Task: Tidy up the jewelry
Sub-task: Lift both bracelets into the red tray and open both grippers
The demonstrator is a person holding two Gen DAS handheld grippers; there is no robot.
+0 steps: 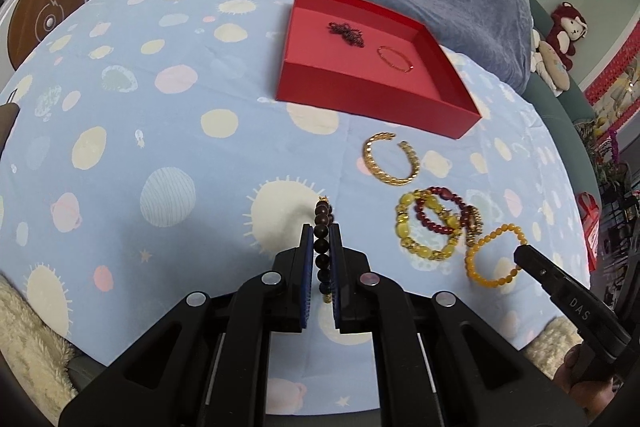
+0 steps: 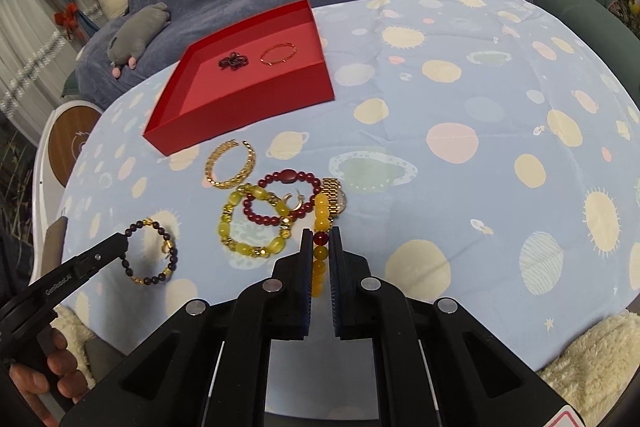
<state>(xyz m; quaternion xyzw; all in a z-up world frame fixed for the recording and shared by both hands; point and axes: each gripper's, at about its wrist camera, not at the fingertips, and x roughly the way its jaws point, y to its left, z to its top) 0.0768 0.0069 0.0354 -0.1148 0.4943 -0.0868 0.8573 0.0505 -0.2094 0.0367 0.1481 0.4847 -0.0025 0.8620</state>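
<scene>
Left hand-held gripper [image 1: 321, 231] pinches dark bracelet [image 1: 322, 227]; right [image 2: 321, 235] apparently clamps amber bracelet [image 2: 321, 219].

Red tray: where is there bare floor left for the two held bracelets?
The red tray has bare floor along its near wall and left side. The dark chain and thin gold bracelet sit toward the back. Outside, the bracelet cluster is crowded.

A matt red cardboard tray [image 1: 372, 95] sits on a soft, pale-blue printed cotton cloth [image 1: 160, 131]. The glossy amber bead bracelet [image 2: 321, 227] and polished gold metal chain bracelet [image 2: 230, 165] shine.
</scene>
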